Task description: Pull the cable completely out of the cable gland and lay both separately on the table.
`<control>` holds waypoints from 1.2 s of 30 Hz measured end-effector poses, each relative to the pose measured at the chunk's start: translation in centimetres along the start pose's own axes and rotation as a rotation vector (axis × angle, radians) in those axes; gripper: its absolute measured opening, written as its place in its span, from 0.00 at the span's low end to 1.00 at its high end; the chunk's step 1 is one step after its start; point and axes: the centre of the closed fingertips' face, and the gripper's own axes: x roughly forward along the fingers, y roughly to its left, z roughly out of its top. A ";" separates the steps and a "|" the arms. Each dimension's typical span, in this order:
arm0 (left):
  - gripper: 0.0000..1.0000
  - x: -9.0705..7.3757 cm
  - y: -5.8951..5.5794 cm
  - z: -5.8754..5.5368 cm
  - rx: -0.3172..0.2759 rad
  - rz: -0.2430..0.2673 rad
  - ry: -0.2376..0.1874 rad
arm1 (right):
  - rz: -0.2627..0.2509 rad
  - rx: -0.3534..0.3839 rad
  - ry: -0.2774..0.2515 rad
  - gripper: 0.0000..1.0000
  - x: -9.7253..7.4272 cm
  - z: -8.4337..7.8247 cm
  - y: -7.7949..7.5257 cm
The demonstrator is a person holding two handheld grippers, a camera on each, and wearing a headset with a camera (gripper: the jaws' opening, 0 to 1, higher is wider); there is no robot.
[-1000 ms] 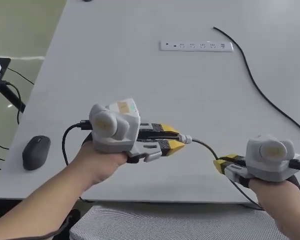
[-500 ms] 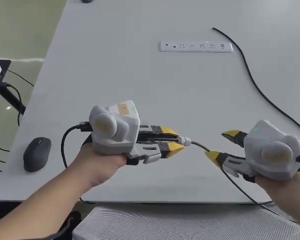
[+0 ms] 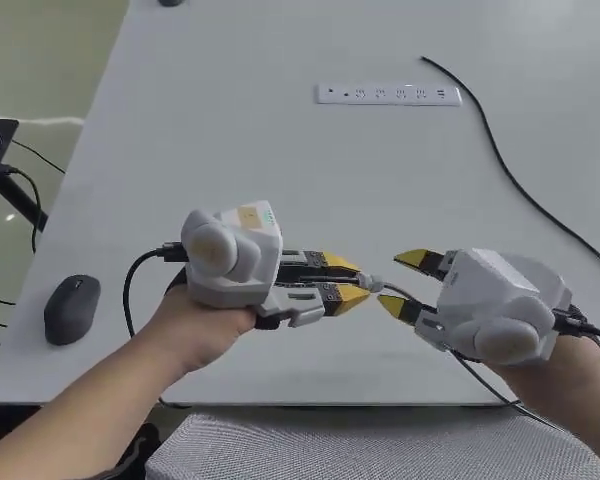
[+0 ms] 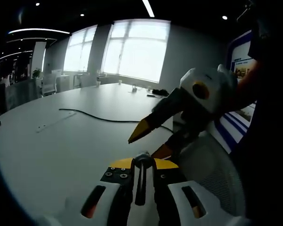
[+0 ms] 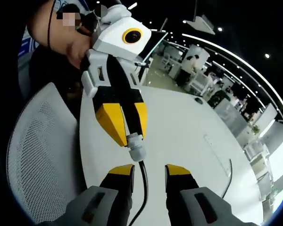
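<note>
Clamping down on the cable gland, the left hand-held gripper holds it clenched between its yellow tips, the pale gland poking out at three o'clock from the jaws and raised a little above the near edge of the desk. From where the head view looks, the right hand-held gripper sits just beside it at three o'clock, jaws spread wide and released, one yellow tip above the gland's level and one below. The cable is in the gland, its dark length leaving the gland's end and running straight back between those parted jaws; in the right gripper view there is a gap on each side of it, so neither jaw is touching it. Past the right hand-held gripper the cable drops toward five o'clock over the desk edge. In the left gripper view the gland sits dead centre between the closed tips, with the right hand-held gripper's open beak just beyond it at one o'clock. Far across the desk at twelve o'clock lies a white power strip, and a black lead trails from beside it toward three o'clock. A dark mouse rests near the desk's edge at nine o'clock, and a grey mesh chair shows at six o'clock below the desk.
</note>
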 end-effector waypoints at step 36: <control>0.15 0.1 0.4 0.3 -0.012 -0.003 -0.015 | 0.040 0.184 0.033 0.00 0.4 -3.0 0.4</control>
